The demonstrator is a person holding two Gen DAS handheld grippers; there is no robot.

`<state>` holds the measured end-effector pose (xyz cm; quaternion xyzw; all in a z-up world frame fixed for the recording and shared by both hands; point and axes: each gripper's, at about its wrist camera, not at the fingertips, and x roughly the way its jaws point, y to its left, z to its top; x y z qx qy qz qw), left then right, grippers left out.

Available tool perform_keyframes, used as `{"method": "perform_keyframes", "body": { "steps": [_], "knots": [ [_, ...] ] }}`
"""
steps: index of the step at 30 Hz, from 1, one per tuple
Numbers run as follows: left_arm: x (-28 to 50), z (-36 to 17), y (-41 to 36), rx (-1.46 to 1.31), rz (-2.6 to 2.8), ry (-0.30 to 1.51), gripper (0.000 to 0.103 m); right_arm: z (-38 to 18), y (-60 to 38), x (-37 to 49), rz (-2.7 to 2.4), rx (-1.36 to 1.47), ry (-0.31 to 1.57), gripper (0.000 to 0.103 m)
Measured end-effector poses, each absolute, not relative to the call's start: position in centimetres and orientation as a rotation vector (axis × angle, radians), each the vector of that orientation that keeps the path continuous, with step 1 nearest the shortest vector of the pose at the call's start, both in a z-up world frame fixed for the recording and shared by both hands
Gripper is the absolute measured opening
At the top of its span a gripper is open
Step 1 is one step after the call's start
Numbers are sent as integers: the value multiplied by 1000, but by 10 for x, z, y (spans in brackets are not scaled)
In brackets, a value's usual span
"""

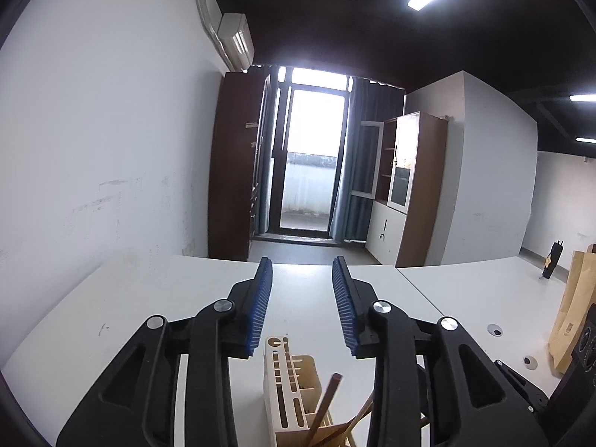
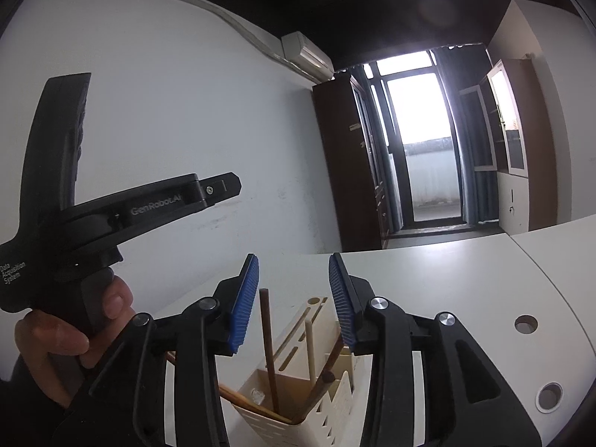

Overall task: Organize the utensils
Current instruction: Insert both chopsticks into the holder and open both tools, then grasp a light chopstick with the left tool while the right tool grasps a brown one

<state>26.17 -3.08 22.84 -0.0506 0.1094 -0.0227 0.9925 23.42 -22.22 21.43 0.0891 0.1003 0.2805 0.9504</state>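
Both my tongs sit closest to the lens: left gripper w/ ribbed blue pads parted, nothing between them; right gripper same, jaws apart and empty. No earlier view to compare.

Task obj: cream plastic slotted utensil holder stands upright on the white matte desk, just below and between both grippers. Inside it: a dark brown wooden stick upright, a pale cream stick, plus a few lighter wooden chopstick-type pieces leaning at angles, ends poking over the rim.

Progress, my guess: mostly done, since utensils are already in the holder and I see none loose on the desk. Left maybe: straighten the leaning ones, can't confirm.

Textures: holder smooth, hard, cut-out slots on its side; sticks slim, round. My left hand grips the black handle.
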Motion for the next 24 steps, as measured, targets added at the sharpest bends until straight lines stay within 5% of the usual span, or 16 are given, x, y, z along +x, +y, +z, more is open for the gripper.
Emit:
{"method": "perform_keyframes", "body": {
  "steps": [2,5,7,9,16,24],
  "knots": [
    [256,232,-30,-96,-48,214,36,218,-228,229,566,206,192,54],
    [237,239,-22,-104,-59,195,63,224,-240,216,546,240,167,78],
    [222,241,-15,-105,-61,181,84,227,-248,205,531,253,155,86],
    [209,240,-8,-92,-62,179,94,226,-255,194,513,251,154,93],
    [175,188,30,-88,-13,307,97,188,-281,180,420,221,263,94],
    [203,53,30,-69,-54,689,96,92,-251,218,435,164,665,94]
  ]
}}
